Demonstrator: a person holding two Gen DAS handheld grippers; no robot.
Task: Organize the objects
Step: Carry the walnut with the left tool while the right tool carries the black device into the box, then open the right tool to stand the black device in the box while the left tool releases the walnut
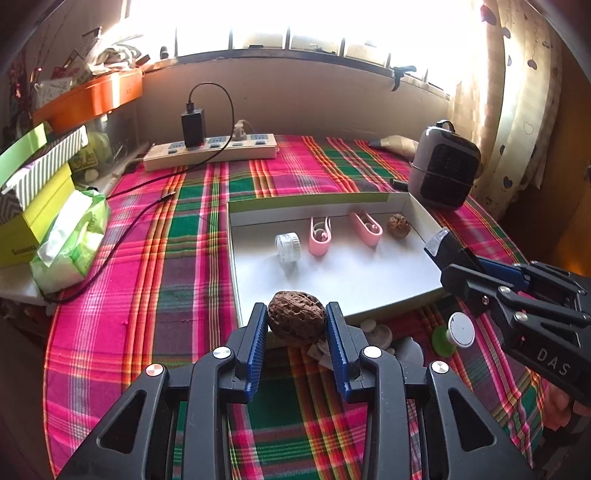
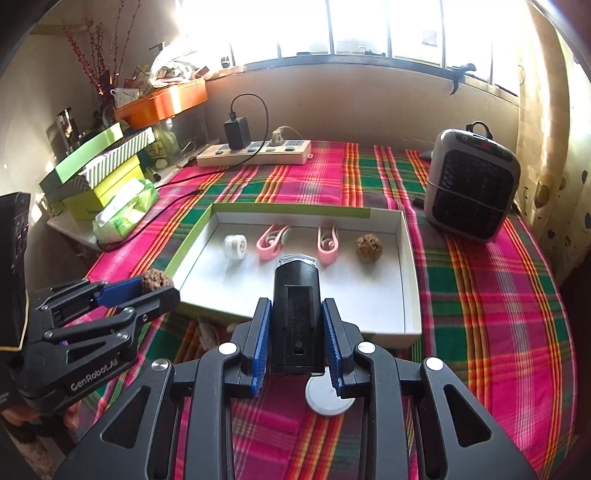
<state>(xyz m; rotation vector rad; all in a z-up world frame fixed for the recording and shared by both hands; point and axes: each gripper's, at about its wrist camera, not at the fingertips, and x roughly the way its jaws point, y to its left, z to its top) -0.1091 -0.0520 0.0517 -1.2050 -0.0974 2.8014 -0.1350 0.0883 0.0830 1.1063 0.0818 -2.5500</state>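
Two walnuts [image 1: 296,323] [image 1: 398,226], two pink clips [image 1: 320,236] [image 1: 365,228], one box [image 1: 388,304]

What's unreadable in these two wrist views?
- Small items by the box's near wall: left wrist view, hidden behind the left gripper and its walnut.
- White disc: right wrist view, partly covered by the right gripper and its black block.
- Outside the window: both views, blown out by glare.
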